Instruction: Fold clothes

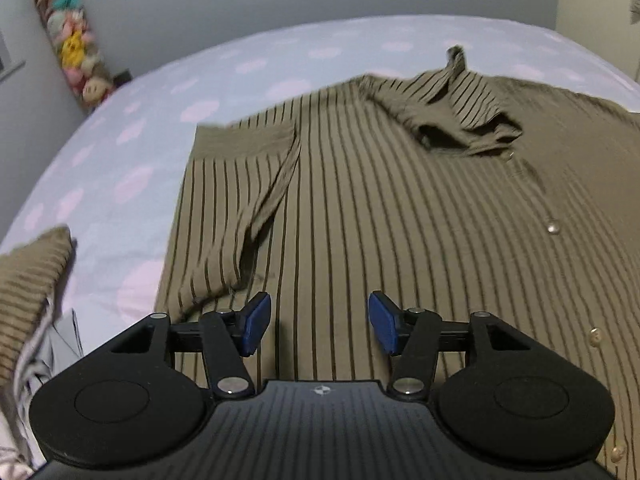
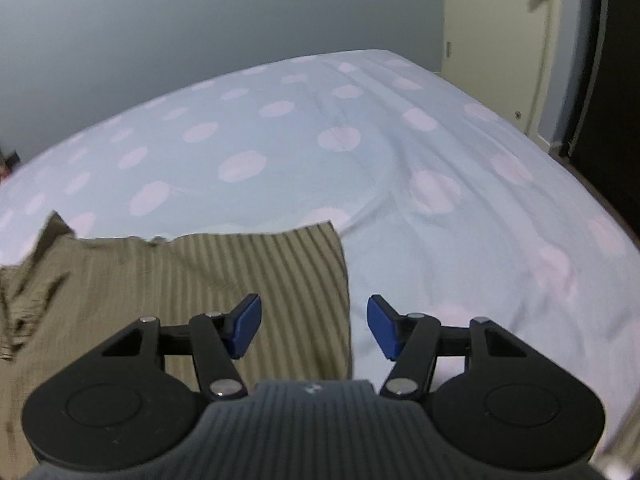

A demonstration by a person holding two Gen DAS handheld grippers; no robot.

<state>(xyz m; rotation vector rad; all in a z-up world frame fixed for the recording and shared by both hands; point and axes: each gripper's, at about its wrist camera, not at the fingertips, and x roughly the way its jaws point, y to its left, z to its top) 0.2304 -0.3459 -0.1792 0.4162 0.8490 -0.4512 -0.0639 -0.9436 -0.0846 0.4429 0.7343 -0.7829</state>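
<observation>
Mid-fold: striped shirt (image 1: 360, 200) lies flat on the bed (image 2: 440, 160), left sleeve (image 1: 240, 188) already laid inward.

Both grippers released, holding nothing. Left gripper (image 1: 318, 324) hovers over the shirt body; right gripper (image 2: 314, 326) straddles the shirt's right edge (image 2: 346, 280). Likely next: pinch that edge and fold it inward.

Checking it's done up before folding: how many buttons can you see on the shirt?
3, all down the right side of the shirt in the left wrist view: upper button, middle button, lowest button. More may be hidden.
</observation>
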